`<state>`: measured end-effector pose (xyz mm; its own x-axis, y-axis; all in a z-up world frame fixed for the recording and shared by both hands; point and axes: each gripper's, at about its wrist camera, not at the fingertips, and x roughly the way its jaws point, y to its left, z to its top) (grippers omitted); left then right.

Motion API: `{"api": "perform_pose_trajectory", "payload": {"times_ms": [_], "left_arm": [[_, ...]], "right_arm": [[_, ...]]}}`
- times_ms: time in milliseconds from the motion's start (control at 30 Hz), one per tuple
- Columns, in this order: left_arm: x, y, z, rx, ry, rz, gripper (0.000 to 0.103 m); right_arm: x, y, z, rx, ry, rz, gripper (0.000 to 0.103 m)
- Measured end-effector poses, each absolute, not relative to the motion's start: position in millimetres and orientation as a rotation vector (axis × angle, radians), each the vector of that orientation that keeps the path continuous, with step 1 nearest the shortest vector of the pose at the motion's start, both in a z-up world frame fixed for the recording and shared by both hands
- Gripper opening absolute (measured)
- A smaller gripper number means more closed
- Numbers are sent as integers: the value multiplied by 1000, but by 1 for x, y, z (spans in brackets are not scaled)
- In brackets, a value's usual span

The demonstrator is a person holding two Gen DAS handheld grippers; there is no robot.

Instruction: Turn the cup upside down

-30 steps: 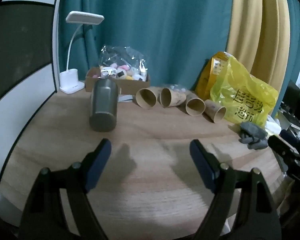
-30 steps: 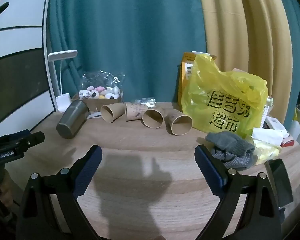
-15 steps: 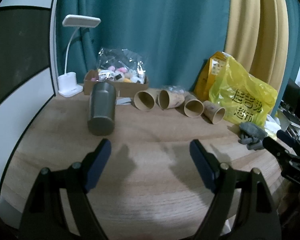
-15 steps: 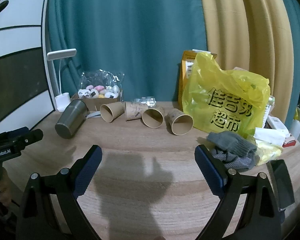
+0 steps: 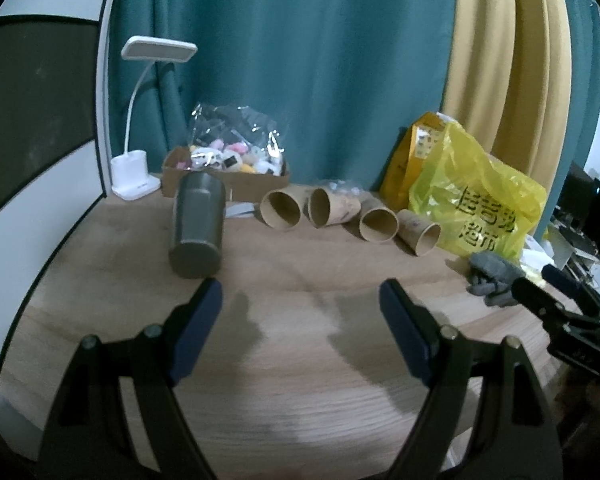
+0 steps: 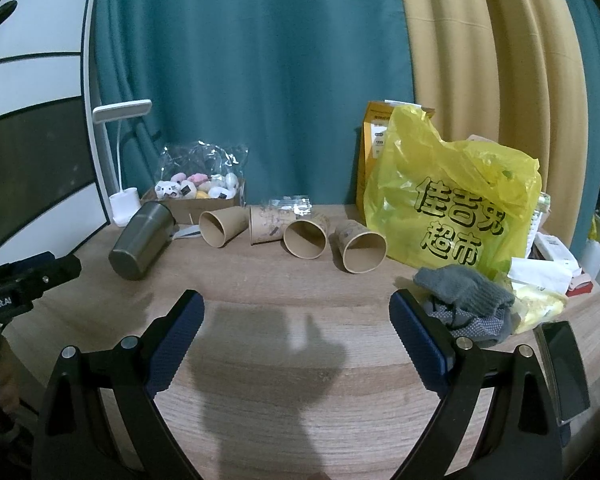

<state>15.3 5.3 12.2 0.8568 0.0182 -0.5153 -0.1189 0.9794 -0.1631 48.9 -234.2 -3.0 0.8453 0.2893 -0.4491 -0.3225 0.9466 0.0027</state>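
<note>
A grey metal cup [image 5: 198, 224] lies on its side on the wooden table [image 5: 300, 360], base toward me, just beyond my left finger; it also shows in the right wrist view [image 6: 142, 242] at the left. Several brown paper cups [image 5: 281, 210] [image 6: 304, 238] lie on their sides in a row behind. My left gripper [image 5: 300, 294] is open and empty above the table, the metal cup ahead to its left. My right gripper [image 6: 296, 304] is open and empty, paper cups ahead of it. Each gripper shows at the edge of the other's view [image 5: 560, 308] [image 6: 24, 280].
A yellow plastic bag [image 6: 456, 204] and an orange box [image 6: 374, 160] stand at the back right. Grey gloves [image 6: 464, 300] and a phone [image 6: 562, 364] lie at the right. A cardboard box of small toys [image 5: 226, 168] and a white desk lamp [image 5: 140, 160] stand at the back left, before curtains.
My left gripper has drawn slightly closer to the metal cup and shifted a little left. The right gripper has barely moved. Both stay open.
</note>
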Motion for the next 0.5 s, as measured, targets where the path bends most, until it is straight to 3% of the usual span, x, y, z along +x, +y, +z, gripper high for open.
{"api": "perform_pose_trajectory", "payload": {"times_ms": [500], "left_arm": [[14, 2, 15, -175, 526, 48, 82]], "right_arm": [[50, -233, -2, -73, 464, 323, 96]]}}
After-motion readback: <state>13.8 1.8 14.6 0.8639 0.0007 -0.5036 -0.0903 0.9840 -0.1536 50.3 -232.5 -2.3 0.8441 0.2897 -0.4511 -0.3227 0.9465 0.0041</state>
